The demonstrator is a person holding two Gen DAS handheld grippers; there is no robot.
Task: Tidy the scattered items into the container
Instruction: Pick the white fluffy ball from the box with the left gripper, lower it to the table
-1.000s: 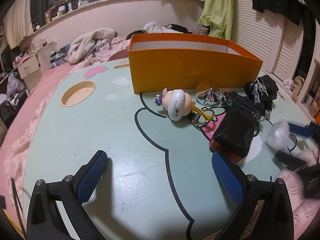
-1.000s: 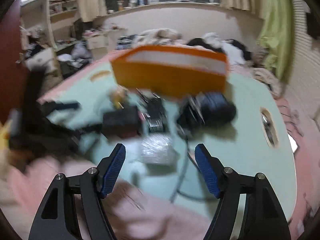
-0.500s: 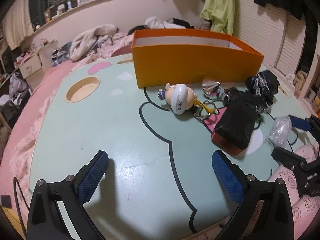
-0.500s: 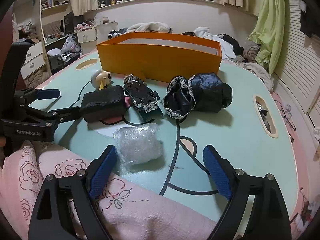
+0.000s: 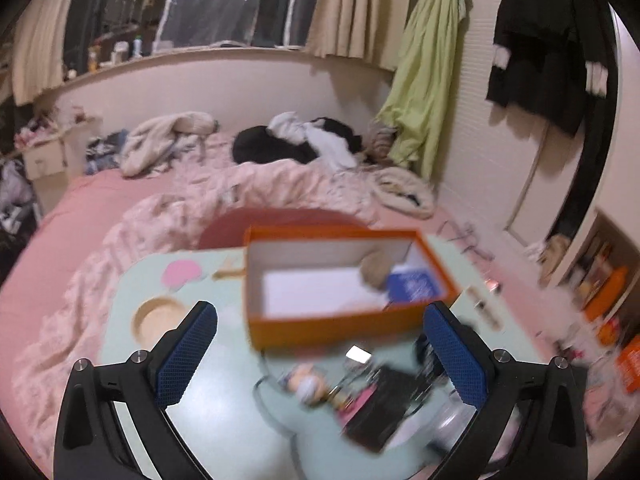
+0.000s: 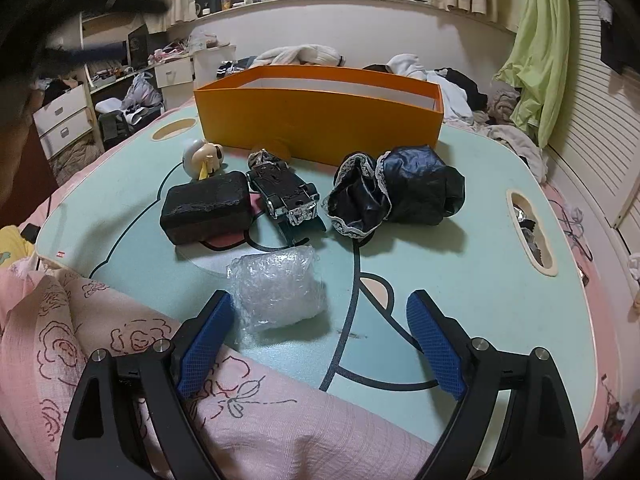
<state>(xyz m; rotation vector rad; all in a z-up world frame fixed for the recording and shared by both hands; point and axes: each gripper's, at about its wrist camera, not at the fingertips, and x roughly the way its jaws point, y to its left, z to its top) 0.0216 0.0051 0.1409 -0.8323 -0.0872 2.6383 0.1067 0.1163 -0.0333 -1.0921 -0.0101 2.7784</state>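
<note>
Right gripper [image 6: 320, 332] low over the near edge of the mint-green table [image 6: 460, 280], jaws spread wide after just having opened further, nothing pressed between the blue pads [image 6: 206, 344]. Wad of clear bubble wrap [image 6: 280, 290] on the table between the fingertips, closer to the left-hand pad and apart from the other; whether it brushes that pad, hard to tell. Beyond it, in a loose row: black rectangular pouch [image 6: 208, 210], dark toy car [image 6: 286, 196] lying beside it, black lace-trimmed cloth bundle [image 6: 400, 194] further right, small round figurine [image 6: 202, 156] behind the pouch. Orange box [image 6: 320, 120] at the far side of the table, open at the top, just behind these items. Pink rose-print fabric [image 6: 100, 320] bunched under the gripper at the table's near rim. Left gripper [image 5: 320, 344] raised well above the table, jaws wide apart and empty, view blurred. From there, looking down into the orange box [image 5: 340, 324]: white floor, a tan rounded thing [image 5: 376, 270] and a blue item [image 5: 414, 288] at its right end. Scattered items below the box, smeared by blur. Pink bed [image 5: 100, 208] with heaped clothes behind the table.
</note>
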